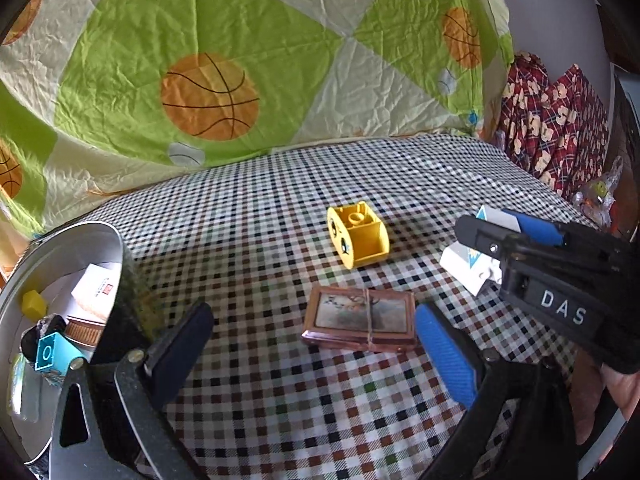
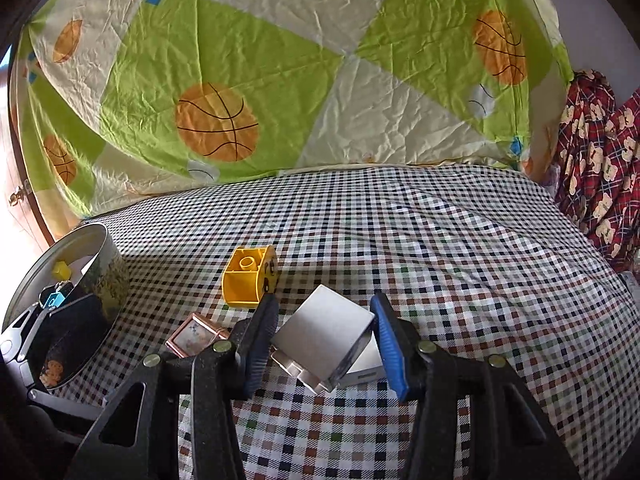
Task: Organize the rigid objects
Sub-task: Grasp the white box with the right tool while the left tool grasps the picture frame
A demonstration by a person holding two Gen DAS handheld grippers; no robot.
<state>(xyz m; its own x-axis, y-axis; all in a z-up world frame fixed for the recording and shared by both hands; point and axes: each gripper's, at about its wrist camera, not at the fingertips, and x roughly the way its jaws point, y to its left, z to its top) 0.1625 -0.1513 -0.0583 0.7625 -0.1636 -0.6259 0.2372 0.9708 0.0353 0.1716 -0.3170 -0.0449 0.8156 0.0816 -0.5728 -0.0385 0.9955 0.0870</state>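
Observation:
A yellow toy block (image 1: 357, 238) (image 2: 250, 276) lies on its side on the checked cloth. A small copper picture frame (image 1: 360, 318) (image 2: 195, 336) lies flat in front of it. My left gripper (image 1: 316, 344) is open and empty, just short of the frame. My right gripper (image 2: 324, 336) is open around a white block (image 2: 326, 336), which rests on the cloth; it also shows in the left wrist view (image 1: 470, 270). A round metal tin (image 1: 60, 264) (image 2: 86, 280) at the left holds several small items.
A basketball-print quilt (image 1: 240, 60) hangs behind the table. Red plaid cloth (image 1: 556, 120) lies at the right edge. A crinkled plastic wrapper (image 1: 598, 196) lies at the far right. Open checked cloth (image 2: 440, 240) stretches to the back right.

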